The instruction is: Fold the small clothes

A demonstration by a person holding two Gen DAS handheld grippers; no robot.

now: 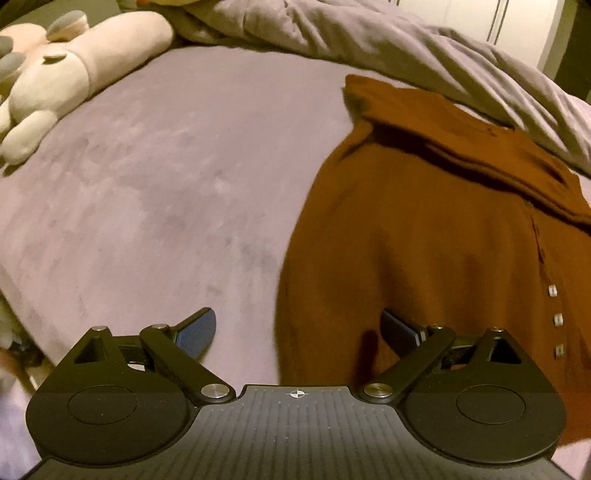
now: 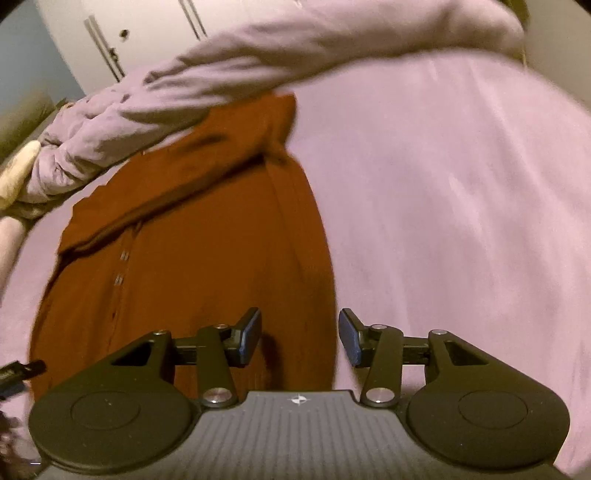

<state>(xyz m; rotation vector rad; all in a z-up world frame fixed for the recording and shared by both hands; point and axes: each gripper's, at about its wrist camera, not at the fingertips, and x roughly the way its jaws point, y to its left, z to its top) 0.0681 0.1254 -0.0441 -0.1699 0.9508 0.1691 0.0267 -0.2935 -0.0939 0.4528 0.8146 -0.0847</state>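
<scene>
A rust-brown buttoned garment [image 1: 424, 229] lies flat on the lilac bed sheet [image 1: 166, 184], its sleeves folded across the top. My left gripper [image 1: 297, 332] is open and empty above the garment's near left edge. In the right wrist view the same garment [image 2: 192, 236] lies left of centre. My right gripper [image 2: 300, 341] is open and empty, straddling the garment's near right edge. A row of small buttons [image 1: 556, 317] runs down the front.
A crumpled grey-lilac duvet [image 1: 388, 40] lies along the far side of the bed, partly over the garment's top. A white plush toy [image 1: 74, 74] lies at the far left. White wardrobe doors [image 2: 140, 33] stand behind the bed.
</scene>
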